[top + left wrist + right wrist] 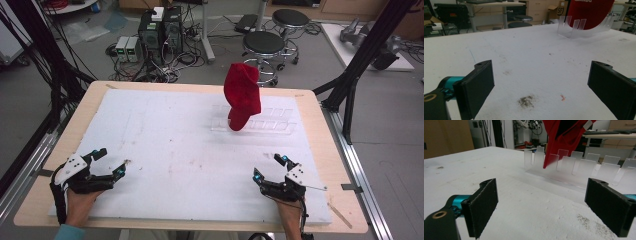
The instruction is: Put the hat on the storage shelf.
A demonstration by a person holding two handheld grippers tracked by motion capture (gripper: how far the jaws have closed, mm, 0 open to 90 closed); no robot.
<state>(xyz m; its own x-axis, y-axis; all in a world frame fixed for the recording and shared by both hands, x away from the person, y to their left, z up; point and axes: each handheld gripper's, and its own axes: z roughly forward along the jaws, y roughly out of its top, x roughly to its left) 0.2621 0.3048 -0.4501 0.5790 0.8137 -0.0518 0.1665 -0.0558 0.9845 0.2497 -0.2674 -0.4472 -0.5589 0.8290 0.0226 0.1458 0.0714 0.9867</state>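
high view: white mat (165,150) over a wooden table (320,130), filling the middle of the frame. at lower left, left gripper (111,163) held in a hand (80,202), jaws spread wide, nothing between them, low over the mat. at lower right, right gripper (270,166) held the same way, jaws wide and empty. right of centre in the upper half, red cloth (242,95) standing tall on a clear rack (272,125), its lower end down in the rack's left part. well apart from both grippers. beyond the table's far edge, two black stools (264,44) and computer boxes (160,30) with cables on the floor.

left gripper view: two black jaws rising from the bottom corners, far apart, holding nothing. between them a dark smudge (526,101) and a small orange speck (562,97) on the mat. at upper right, rack (574,28) with the cloth (591,11) behind its clear tabs, top cut off by the frame edge.

right gripper view: jaws wide, empty, bare mat between. in the upper middle to right, rack (579,170) with rows of clear upright tabs; cloth (564,137) hanging down into its left end, tip among the tabs.
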